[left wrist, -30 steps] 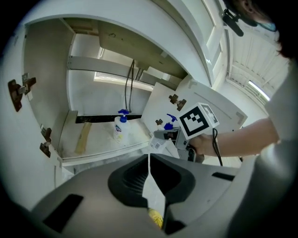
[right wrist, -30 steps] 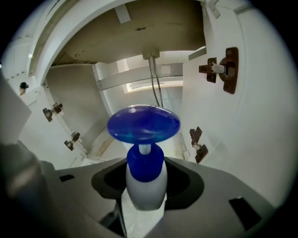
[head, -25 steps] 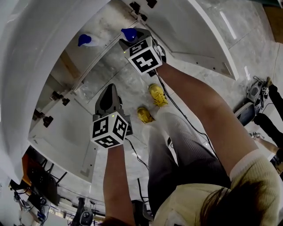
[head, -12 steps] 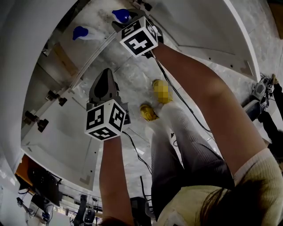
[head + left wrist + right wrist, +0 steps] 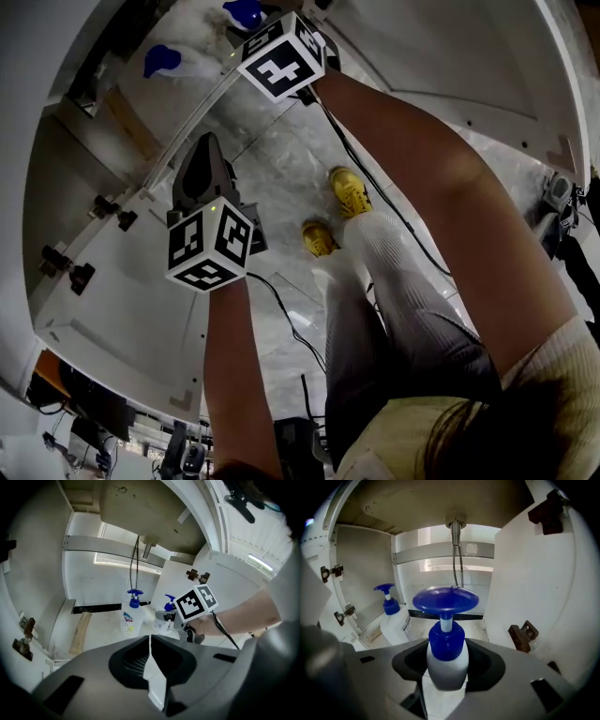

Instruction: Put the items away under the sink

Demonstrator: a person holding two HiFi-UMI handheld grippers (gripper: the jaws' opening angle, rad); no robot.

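My right gripper (image 5: 447, 657) is shut on a white pump bottle (image 5: 446, 660) with a blue pump head (image 5: 445, 599), held upright at the mouth of the open under-sink cabinet. In the head view this bottle's blue top (image 5: 246, 11) shows just beyond the right gripper's marker cube (image 5: 281, 58). A second white bottle with a blue pump (image 5: 130, 619) stands on the cabinet floor (image 5: 101, 630) at the left; this standing bottle (image 5: 393, 620) also shows in the right gripper view. My left gripper (image 5: 150, 638) is shut and holds nothing, hanging lower and nearer to me, and in the head view the left gripper (image 5: 204, 142) is outside the cabinet.
Both cabinet doors (image 5: 122, 309) stand open, with dark hinges (image 5: 524, 636) on them. A drain pipe and hose (image 5: 140, 555) hang from the sink bottom. A wooden strip (image 5: 79, 632) lies on the cabinet floor. The person's legs and yellow shoes (image 5: 349, 192) stand on the marble floor, and a cable trails there.
Both grippers have moved forward and down toward the cabinet opening. The right one has carried its pump bottle closer to the shelf inside.
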